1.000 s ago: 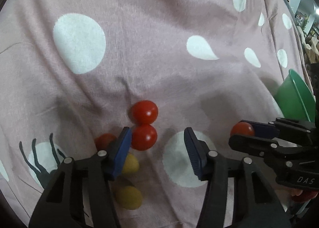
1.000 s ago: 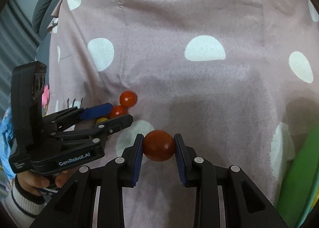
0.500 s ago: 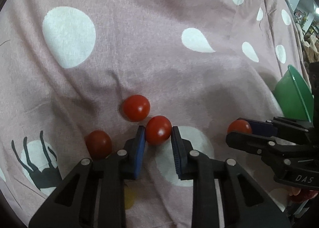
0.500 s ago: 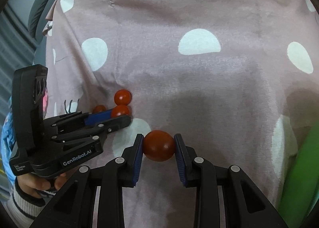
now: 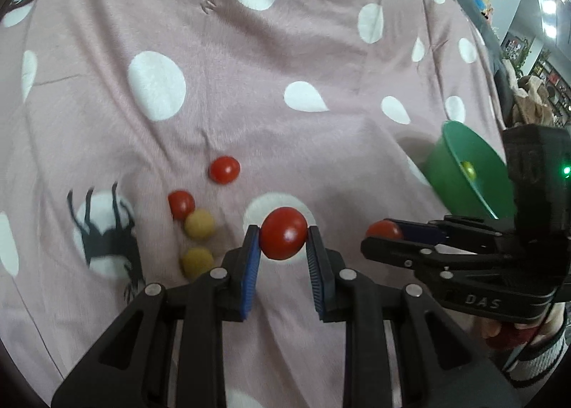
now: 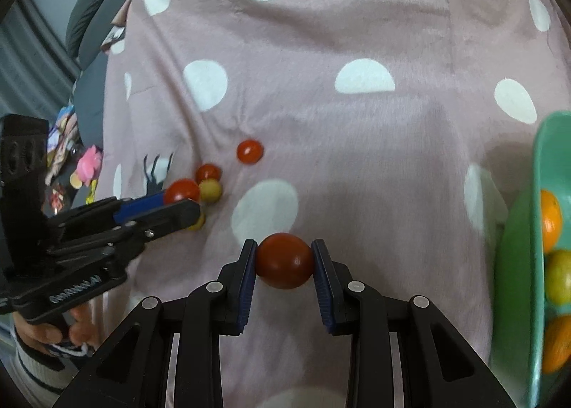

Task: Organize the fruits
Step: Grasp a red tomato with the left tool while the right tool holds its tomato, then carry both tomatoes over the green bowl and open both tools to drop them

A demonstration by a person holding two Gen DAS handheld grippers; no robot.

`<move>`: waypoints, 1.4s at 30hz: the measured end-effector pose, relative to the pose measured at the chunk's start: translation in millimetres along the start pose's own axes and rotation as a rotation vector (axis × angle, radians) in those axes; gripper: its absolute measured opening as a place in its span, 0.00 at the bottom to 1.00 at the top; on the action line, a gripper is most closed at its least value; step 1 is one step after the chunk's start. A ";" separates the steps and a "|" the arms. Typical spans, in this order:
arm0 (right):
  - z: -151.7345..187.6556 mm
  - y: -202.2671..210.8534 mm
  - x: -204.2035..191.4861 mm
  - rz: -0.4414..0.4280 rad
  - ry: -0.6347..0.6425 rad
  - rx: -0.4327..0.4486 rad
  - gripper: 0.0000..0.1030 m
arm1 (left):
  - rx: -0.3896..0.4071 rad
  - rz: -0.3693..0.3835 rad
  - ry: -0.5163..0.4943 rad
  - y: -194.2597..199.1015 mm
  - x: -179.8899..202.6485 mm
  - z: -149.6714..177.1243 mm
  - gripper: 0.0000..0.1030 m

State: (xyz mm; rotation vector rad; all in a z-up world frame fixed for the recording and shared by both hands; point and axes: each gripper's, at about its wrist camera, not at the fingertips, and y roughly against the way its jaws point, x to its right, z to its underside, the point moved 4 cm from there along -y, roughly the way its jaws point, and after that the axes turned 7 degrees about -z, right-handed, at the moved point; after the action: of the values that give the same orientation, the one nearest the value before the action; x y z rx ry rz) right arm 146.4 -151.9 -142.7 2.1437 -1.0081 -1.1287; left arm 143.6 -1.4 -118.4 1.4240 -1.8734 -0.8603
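- Left wrist view: your left tool (image 5: 282, 242) is clenched on a red tomato (image 5: 283, 233), and the green bowl (image 5: 460, 176) lies ahead to its right, nearer your right tool (image 5: 383, 234).
- Right wrist view: your right tool (image 6: 283, 260) grips another tomato (image 6: 284, 260); the bowl, just to its right, already holds oranges (image 6: 549, 220) and a yellow-green fruit (image 6: 558, 276).
- Loose fruits (image 5: 194, 224) lie on the spotted cloth (image 5: 249, 87), left of the left tool.

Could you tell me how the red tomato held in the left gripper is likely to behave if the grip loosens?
The red tomato is round and glossy, so it would probably slip out and roll across the pink cloth. The left gripper pinches it only at its sides, near the pad tips, so the hold looks modest. It is likely light, and its thin skin may bruise under harder squeezing.
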 end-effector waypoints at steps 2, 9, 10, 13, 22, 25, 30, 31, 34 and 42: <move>7.4 2.6 -4.4 0.006 0.007 -0.007 0.32 | -0.004 0.009 0.012 7.3 -0.8 9.6 0.24; 29.3 19.5 -14.5 0.016 0.005 -0.006 0.32 | 0.001 0.022 0.016 25.5 10.3 28.9 0.24; 31.9 22.0 -16.1 0.018 0.006 -0.006 0.32 | 0.003 0.023 0.014 27.7 11.5 30.0 0.24; 38.4 31.5 -19.5 0.026 0.002 0.002 0.32 | 0.011 0.025 0.006 36.7 16.8 32.9 0.24; 45.5 63.5 -35.3 0.014 0.016 0.068 0.32 | 0.059 0.035 -0.026 64.3 42.1 36.9 0.24; 47.7 72.6 -38.4 0.010 0.021 0.087 0.32 | 0.068 0.043 -0.036 69.1 51.0 36.1 0.24; 49.2 92.1 -36.2 0.017 0.016 0.131 0.32 | 0.074 0.050 -0.074 71.7 73.9 32.0 0.24; 49.0 96.2 -34.0 0.019 0.011 0.141 0.32 | 0.075 0.051 -0.077 71.8 76.7 31.2 0.24; 48.0 108.8 -25.2 0.022 -0.011 0.169 0.32 | 0.081 0.060 -0.096 70.8 90.9 23.7 0.24; 46.0 141.9 3.1 0.071 -0.042 0.248 0.32 | 0.083 0.082 -0.173 59.3 134.2 2.6 0.24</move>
State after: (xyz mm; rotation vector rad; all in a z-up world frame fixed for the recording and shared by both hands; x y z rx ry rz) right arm 55.6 -242.9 -67.1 2.2616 -1.2916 -1.0662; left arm 78.5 -119.2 -60.1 1.3479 -2.1042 -0.8989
